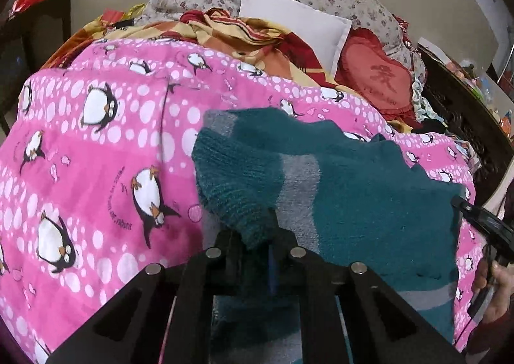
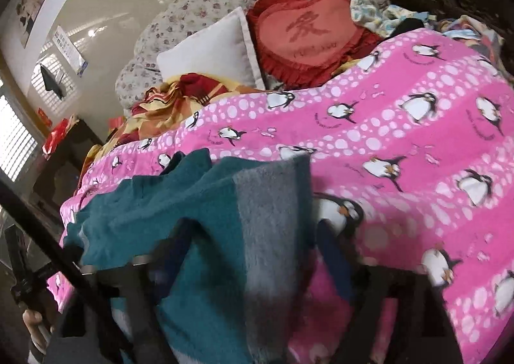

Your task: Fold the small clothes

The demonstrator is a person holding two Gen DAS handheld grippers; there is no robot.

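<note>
With the left gripper (image 1: 257,235) fingers pinched on the teal sweater (image 1: 369,190) cuff, the right gripper (image 2: 253,267), fingers half spread around its blurred edge, is best closed firmly before the fold is carried across the pink penguin blanket (image 1: 96,171).

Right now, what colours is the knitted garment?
Teal with grey bands, clearest in the left wrist view: knitted garment.
</note>
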